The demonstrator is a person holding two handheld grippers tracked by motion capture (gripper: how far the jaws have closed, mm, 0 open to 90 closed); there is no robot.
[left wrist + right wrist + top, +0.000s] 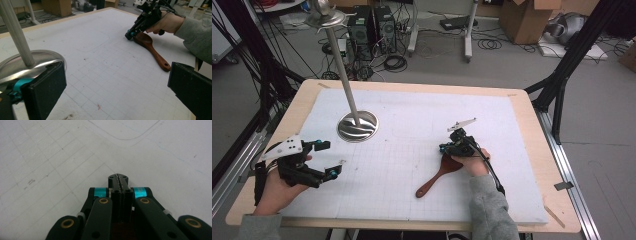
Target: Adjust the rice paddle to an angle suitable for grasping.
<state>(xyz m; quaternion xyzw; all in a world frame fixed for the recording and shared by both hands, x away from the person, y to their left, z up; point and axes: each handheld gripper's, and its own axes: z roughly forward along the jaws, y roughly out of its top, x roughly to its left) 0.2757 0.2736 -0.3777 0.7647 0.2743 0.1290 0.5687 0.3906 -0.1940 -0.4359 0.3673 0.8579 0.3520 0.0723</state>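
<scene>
dark reddish-brown wooden spoon [437,178], flat on mat [412,150]

White gridded mat [412,165] on wooden table [532,130], metal stand with round base [357,126], cardboard box [527,20]

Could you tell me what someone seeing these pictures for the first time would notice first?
Probably the tall metal stand, its round base on the white mat left of centre, pole leaning up past the far edge. Next, the dark wooden spoon lying right of centre, with the right gripper shut at its bowl end. The left gripper hovers open near the left edge.
</scene>
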